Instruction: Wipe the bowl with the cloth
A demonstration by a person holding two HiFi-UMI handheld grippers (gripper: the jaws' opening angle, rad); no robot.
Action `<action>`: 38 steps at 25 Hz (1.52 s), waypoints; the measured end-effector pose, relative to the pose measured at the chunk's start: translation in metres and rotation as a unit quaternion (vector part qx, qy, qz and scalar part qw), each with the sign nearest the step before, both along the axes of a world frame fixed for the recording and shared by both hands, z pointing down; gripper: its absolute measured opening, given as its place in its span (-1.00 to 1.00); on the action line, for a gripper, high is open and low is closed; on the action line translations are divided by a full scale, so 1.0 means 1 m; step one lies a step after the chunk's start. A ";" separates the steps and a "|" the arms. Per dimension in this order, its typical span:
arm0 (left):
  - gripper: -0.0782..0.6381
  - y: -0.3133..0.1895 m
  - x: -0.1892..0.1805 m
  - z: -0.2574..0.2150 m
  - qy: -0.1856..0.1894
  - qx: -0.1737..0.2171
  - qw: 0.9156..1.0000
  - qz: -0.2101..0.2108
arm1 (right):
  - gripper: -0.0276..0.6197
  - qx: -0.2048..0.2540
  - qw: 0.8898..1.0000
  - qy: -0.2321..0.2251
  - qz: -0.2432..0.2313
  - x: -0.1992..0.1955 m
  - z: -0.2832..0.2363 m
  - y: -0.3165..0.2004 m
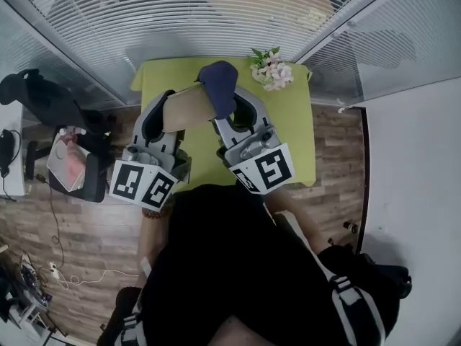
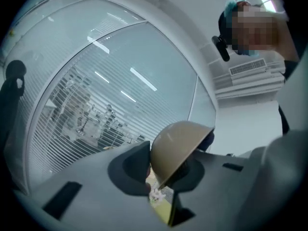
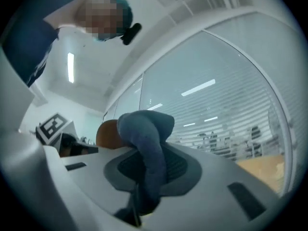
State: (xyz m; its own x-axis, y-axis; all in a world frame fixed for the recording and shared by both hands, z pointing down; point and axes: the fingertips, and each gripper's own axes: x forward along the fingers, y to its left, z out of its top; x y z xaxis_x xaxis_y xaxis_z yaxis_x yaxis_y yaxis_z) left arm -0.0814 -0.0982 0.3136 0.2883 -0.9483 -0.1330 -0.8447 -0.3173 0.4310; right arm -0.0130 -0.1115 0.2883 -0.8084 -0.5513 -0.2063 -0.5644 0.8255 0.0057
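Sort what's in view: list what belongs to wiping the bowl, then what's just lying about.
Job in hand:
- bowl, tan, clamped in the left gripper
- cloth, dark blue, clamped in the right gripper

Just lying about:
- flowers, at the far corner of the green table

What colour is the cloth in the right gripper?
Dark blue; the cloth shows best in the head view.
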 end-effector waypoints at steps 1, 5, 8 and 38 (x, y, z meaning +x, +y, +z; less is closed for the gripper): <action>-0.61 0.000 -0.001 -0.001 0.021 0.002 1.000 0.004 | -0.73 -0.031 0.999 -0.022 -0.013 0.000 0.002 -0.002; -0.61 0.001 -0.005 -0.001 0.145 0.014 0.989 0.028 | -0.73 -0.172 0.974 -0.118 -0.083 -0.007 0.008 -0.007; -0.61 0.002 -0.004 0.002 0.180 0.017 0.983 0.037 | -0.73 -0.241 0.951 -0.149 -0.121 -0.012 0.015 -0.007; -0.58 0.009 -0.011 -0.003 0.122 0.032 0.992 0.023 | -0.70 0.139 0.982 0.055 0.119 -0.002 -0.015 0.019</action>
State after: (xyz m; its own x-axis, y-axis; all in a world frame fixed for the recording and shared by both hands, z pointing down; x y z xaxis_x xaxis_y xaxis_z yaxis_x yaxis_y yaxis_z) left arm -0.0927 -0.0891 0.3103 0.2827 -0.9221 -0.2641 -0.7020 -0.3865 0.5981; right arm -0.0150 -0.0920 0.2736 -0.6895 -0.6620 -0.2939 -0.7243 0.6281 0.2846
